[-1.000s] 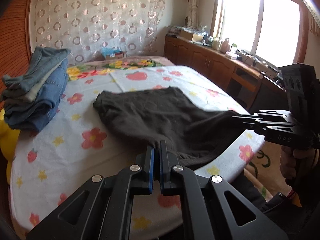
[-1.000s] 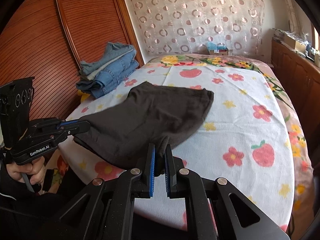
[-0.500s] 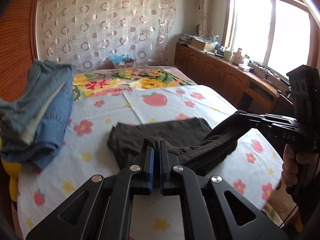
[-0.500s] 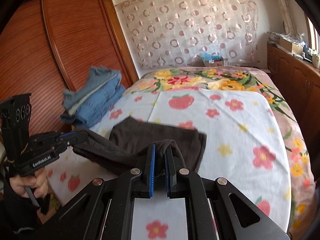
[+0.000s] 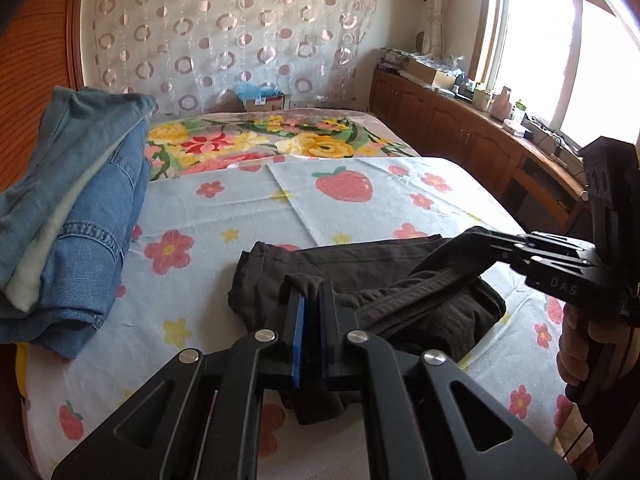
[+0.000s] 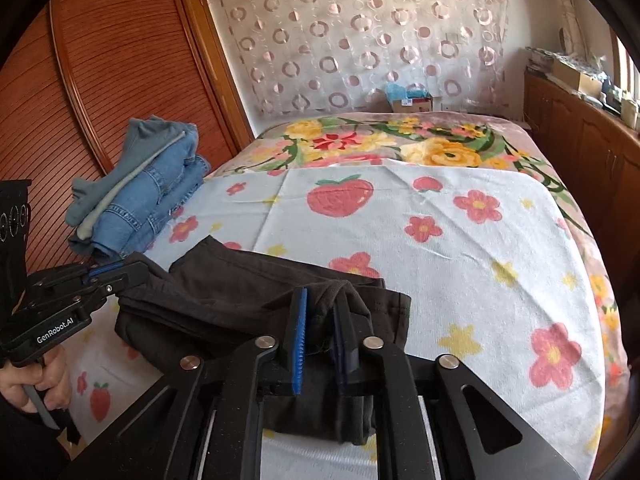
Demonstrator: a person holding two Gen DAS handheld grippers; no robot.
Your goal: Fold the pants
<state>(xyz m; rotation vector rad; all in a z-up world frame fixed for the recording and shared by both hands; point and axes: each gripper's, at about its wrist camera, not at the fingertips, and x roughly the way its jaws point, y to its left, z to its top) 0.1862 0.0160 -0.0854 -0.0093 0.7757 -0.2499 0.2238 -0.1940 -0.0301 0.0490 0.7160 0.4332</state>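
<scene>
we're angling both grippers down over the near edge of the bed (image 6: 460, 240), side by side. left gripper (image 5: 310, 312): jaws have just been opening, a narrow gap is showing between the blue pads, and a fold of the dark pants (image 5: 360, 276) is sitting between them; we can't tell if the pads are still pressing on it. right gripper (image 6: 322, 320): jaws have also just been opening, the gap is wider, and cloth is bunching loosely between them, touching the right finger. a hand (image 6: 36, 380) is gripping the left handle at the bed's edge. the pants are lying doubled over near the front edge, the folded top layer stretching between the two grippers. the stacked jeans (image 5: 68, 208) are sitting to the left, well apart. the flowered sheet beyond and to the right is lying bare.
</scene>
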